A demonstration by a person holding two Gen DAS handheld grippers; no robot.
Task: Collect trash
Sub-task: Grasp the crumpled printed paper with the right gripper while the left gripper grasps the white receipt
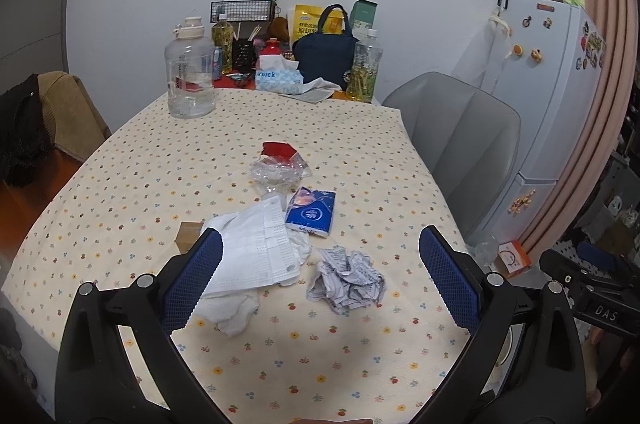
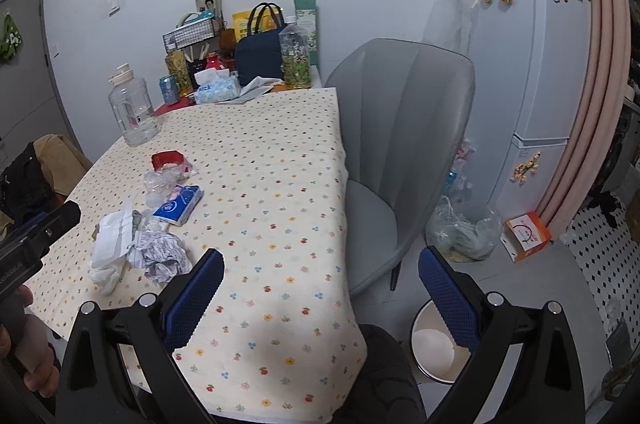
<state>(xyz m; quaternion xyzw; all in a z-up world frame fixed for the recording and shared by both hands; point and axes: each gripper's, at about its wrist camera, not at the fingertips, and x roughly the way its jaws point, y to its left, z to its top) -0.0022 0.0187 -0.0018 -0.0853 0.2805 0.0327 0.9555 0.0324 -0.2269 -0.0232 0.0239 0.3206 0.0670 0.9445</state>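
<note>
Left wrist view: left claw (image 1: pixel 320 278) nearest, blue pads spread wide, nothing between them, hovering above the floral-print cloth-covered table (image 1: pixel 120 160). Just past the pads the trash cluster: crumpled ball of printed white paper (image 1: pixel 346 278), flat white printed receipt sheet (image 1: pixel 260 244) lying on a limp white tissue wad (image 1: pixel 232 308), blue plastic pocket-tissue pack (image 1: pixel 311 211), crinkled clear plastic wrapper (image 1: pixel 276 175), red torn wrapper (image 1: pixel 278 150) touching it on the far side. Small brown cardboard piece (image 1: pixel 188 238) partly hidden behind left pad.

Handling guess: all light. Paper ball is springy, squashes, easiest pinch across its middle. Tissue is soft, take it at its bulk. Flat sheet is hard to lift off cloth, better pinched at a raised edge. Clear wrapper is slippery, crushes.

Right wrist view: right claw (image 2: pixel 320 280) also spread wide and empty, over the table's near right edge, well apart from the trash, which sits to its left. Only this view shows the white round waste bin (image 2: pixel 434 348) on the floor beside the table, under the right pad, likely the drop spot, plus a clear plastic bag of rubbish (image 2: pixel 464 228) by the grey padded chair (image 2: pixel 400 128). Left view shows the trash closer and centred.
</note>
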